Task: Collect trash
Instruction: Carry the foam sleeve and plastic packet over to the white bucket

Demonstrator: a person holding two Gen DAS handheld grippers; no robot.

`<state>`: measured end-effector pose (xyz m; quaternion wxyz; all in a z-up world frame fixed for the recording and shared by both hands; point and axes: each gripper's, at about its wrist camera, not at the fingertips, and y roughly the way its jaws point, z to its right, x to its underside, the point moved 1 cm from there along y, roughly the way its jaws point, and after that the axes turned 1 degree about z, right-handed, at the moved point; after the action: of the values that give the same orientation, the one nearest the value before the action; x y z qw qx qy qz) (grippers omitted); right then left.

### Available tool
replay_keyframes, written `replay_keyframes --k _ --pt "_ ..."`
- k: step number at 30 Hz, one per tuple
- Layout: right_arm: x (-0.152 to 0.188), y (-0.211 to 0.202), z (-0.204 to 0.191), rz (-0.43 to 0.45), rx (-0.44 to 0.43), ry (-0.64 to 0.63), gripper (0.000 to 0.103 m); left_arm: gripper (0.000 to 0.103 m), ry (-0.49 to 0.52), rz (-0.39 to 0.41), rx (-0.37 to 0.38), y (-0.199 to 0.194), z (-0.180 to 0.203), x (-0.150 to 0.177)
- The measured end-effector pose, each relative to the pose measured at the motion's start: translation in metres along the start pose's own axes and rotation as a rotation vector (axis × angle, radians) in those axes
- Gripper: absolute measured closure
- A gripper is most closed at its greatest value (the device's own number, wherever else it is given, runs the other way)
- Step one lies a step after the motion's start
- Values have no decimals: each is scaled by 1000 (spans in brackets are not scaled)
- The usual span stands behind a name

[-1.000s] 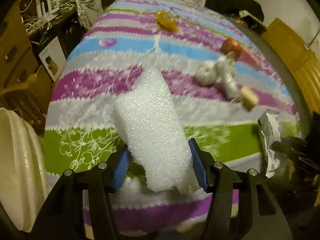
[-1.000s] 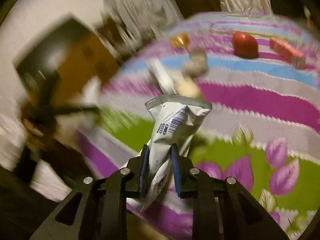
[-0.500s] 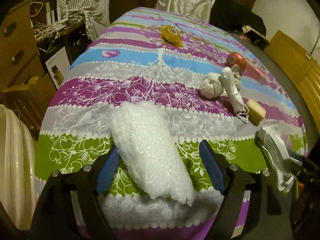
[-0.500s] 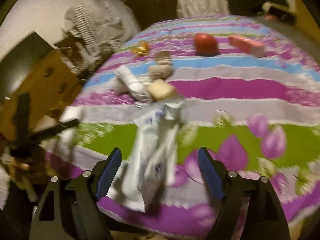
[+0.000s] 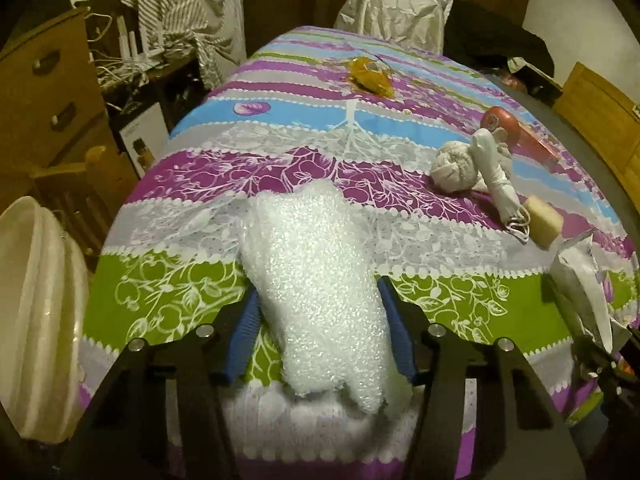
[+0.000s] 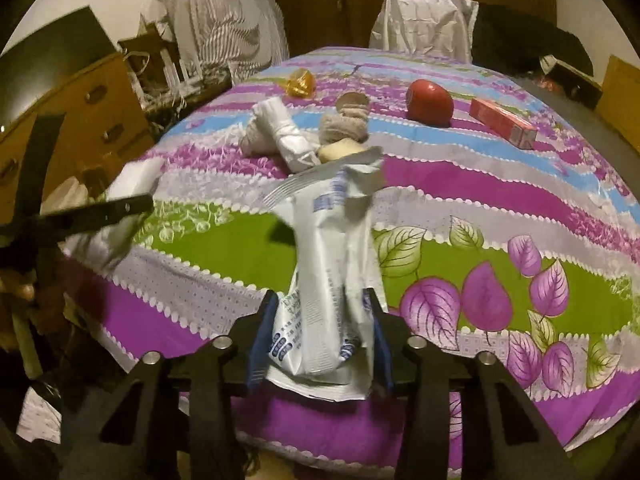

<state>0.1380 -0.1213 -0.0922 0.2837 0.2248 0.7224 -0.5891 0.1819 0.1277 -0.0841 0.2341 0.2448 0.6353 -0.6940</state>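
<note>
Left wrist view: left gripper (image 5: 318, 336) has just been closing, and its blue pads (image 5: 244, 332) now press both sides of the white bubble-wrap piece (image 5: 316, 280), so it's pinching it. The wrap runs from between the jaws toward 12 o'clock, far end lying on the striped floral tablecloth (image 5: 168, 296), near end hanging past the pads at 6. On the cloth at 12: crumpled orange wrapper (image 5: 370, 76). At 2: balled grey sock (image 5: 456, 168) touching a white tube (image 5: 494, 172), a beige sponge block (image 5: 542, 222) just beside the tube's cap, a red ball (image 5: 498, 120) behind them. At 3, by the table edge: the silver-white snack wrapper (image 5: 584, 280). At 9, off the table: cream plastic tub (image 5: 36, 320). Right wrist view: right gripper (image 6: 320, 334) has also just been closing; its pads sit tight against the lower end of the snack wrapper (image 6: 332, 264), pinching it. The wrapper stands up from the jaws toward 12, torn top flopped open, bottom edge sticking out below the pads at 6. Beyond it at 12: sponge block (image 6: 336, 150), white tube (image 6: 286, 132), sock (image 6: 344, 128); orange wrapper (image 6: 302, 82) at 11, red ball (image 6: 430, 102) at 1, red carton (image 6: 502, 122) at 2. At 9: the left gripper's dark frame (image 6: 80, 216) with the bubble wrap (image 6: 134, 176) behind it.
</note>
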Motion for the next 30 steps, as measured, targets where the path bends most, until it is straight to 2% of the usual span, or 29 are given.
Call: replay_keyframes --k 6,12,20,30 --pt "-4 -13 0 48 -30 34 69 49 2 25 -76 -24 8 3" --pt "0 -19 -8 49 -54 22 69 49 27 71 -148 -44 15 3" --pt "5 -24 -22 35 -81 -6 69 49 30 108 -177 -61 17 6" --pt "-40 -40 -52 114 -144 -63 68 49 15 198 -242 -92 2 -9"
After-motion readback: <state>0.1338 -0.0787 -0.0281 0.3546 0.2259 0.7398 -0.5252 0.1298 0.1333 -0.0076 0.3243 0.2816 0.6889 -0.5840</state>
